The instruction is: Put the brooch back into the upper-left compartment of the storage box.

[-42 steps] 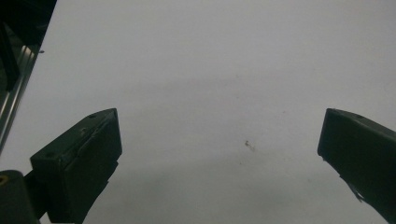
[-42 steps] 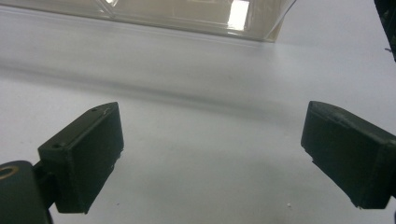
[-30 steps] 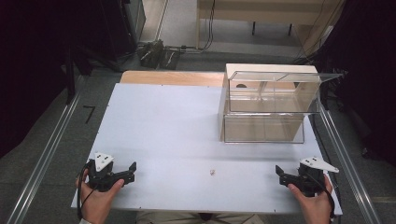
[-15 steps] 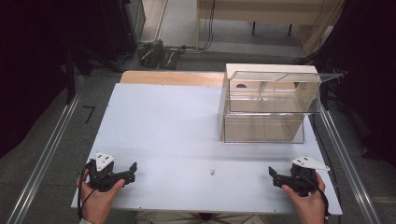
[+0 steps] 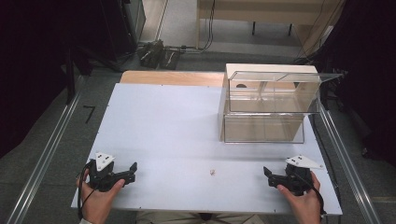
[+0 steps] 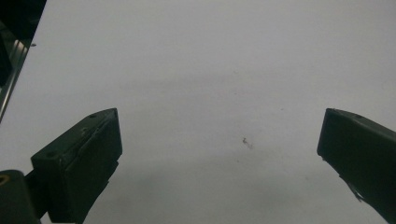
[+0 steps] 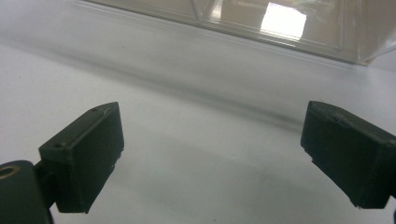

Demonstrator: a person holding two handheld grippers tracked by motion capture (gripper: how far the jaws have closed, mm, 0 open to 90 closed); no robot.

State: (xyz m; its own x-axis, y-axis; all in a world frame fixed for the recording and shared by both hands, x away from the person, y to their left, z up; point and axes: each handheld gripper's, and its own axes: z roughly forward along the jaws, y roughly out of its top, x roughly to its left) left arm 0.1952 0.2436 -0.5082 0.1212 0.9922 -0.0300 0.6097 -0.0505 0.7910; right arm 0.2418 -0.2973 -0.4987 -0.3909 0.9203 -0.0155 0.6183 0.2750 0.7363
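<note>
We are holding the left gripper (image 5: pixel 133 169) near the table's (image 5: pixel 177 126) near left corner and the right gripper (image 5: pixel 267 175) near its near right corner, jaws spread apart and holding nothing. A clear box (image 5: pixel 268 105) is sitting far right, a small scrap (image 5: pixel 212 172) lying between the grippers.

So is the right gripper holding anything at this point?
No. In the right gripper view the right gripper has its jaws spread wide, with bare white table between them.
</note>
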